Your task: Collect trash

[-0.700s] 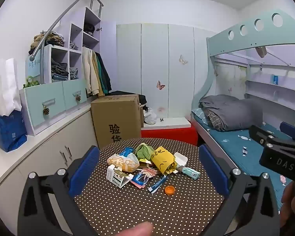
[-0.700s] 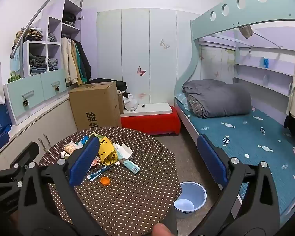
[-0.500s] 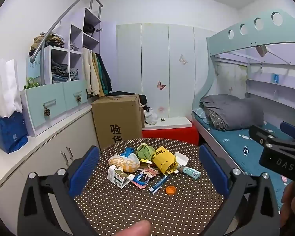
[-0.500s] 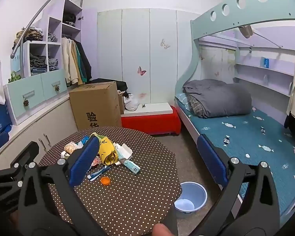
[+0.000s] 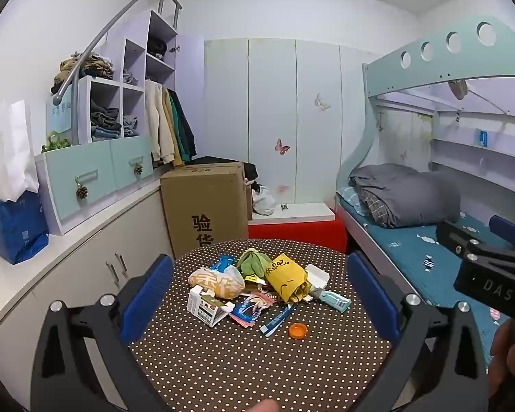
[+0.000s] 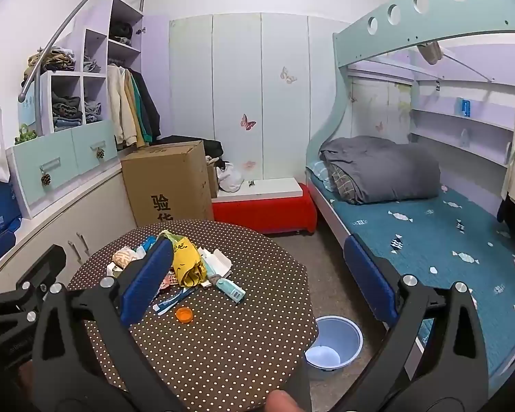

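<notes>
Nothing had been collected at this point, judging from how the things lay. Both tools hung above the near edge of the round dotted counter (image 5: 223, 360), angled slightly down, each spread to full width with nothing between the pads.

Left tool (image 5: 257, 295): the trash pile lay straight ahead of it, past the tips and apart from them. Seen in the pile: a cream snack bag (image 5: 216, 281), a green crumpled wrapper (image 5: 254, 262), a yellow paper bag (image 5: 285, 279), a small white carton (image 5: 204, 305) torn open, a blue-and-white wrapper strip (image 5: 276, 316), a pale teal tube (image 5: 333, 299), a white folded tray (image 5: 317, 274). An orange bottle cap (image 5: 298, 330) sat alone, nearest the tool and just right of its centre line.

Right tool (image 6: 257, 274): the same pile lay ahead and to its left, partly hidden behind the left pad (image 6: 147, 278). A blue plastic bin (image 6: 333, 341) stood on the floor below and right of the counter edge, between the counter and the bed (image 6: 429, 240). It looked empty apart from a pale patch at the bottom; cannot tell what that was.

Remaining: the whole pile, item by item, presumably into the bin. The cap looked the easiest first pick.
</notes>
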`<state>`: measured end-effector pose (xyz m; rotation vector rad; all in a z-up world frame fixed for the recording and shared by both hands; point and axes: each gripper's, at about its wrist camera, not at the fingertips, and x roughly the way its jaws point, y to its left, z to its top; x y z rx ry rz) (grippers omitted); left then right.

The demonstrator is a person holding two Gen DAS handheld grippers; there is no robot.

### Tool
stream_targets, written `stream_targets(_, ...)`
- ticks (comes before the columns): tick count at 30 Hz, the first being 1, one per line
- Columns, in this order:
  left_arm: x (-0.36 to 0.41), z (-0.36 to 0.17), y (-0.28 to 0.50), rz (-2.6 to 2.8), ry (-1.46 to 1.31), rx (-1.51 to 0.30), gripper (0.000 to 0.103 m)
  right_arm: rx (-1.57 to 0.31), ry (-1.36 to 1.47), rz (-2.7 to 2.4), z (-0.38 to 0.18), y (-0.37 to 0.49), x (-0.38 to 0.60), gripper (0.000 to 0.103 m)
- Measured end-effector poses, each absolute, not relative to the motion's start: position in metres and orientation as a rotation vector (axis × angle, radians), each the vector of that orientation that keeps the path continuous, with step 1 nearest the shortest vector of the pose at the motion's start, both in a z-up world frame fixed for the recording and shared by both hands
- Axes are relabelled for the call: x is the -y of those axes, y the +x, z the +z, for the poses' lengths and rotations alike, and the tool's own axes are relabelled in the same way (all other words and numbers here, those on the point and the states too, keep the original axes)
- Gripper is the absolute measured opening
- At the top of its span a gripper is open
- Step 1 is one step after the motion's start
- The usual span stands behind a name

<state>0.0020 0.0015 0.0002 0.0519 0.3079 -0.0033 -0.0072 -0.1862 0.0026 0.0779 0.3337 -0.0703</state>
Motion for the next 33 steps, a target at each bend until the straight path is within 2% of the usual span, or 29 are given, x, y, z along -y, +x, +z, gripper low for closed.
stream_targets(33,-0.009,-0.003,0.004,-0.026,0.009,-0.318,0.099,-0.350,0.077,-0.068,-0.010,-0.001,0.186,0.097)
